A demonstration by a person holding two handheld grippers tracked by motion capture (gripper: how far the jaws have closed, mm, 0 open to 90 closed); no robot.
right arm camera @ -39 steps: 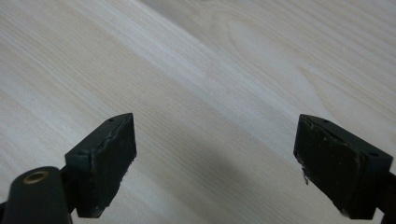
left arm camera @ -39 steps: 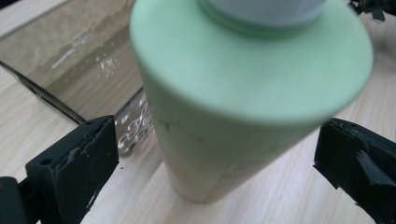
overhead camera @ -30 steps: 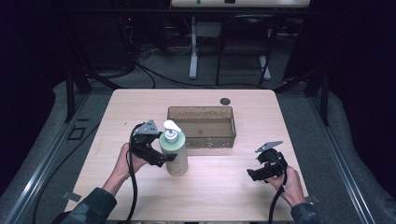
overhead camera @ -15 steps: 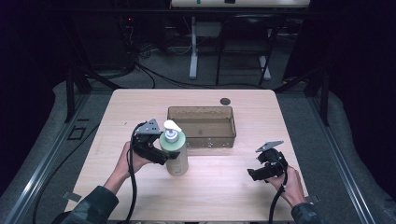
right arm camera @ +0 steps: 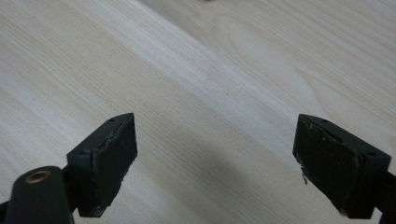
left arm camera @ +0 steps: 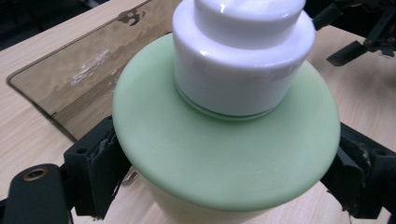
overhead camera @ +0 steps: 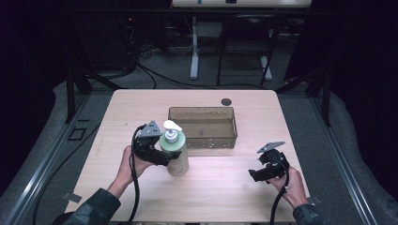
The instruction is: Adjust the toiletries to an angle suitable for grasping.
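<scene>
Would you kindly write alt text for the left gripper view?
A pale green soap bottle with a white pump collar sits between the left gripper's two black jaws, which press its sides. Behind it are a clear brown tray and the wooden table.

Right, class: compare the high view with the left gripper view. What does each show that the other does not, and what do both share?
High view alone: the whole pale wooden table, the small dark round disc near its far edge, the person's left hand, and the dark floor with cables beyond.

Left gripper view alone: the black jaw pads pressed against both sides of the bottle's body.

Both: the pale green plastic pump bottle with the white top, the clear brown plastic tray behind it, and the right hand-held gripper.
</scene>
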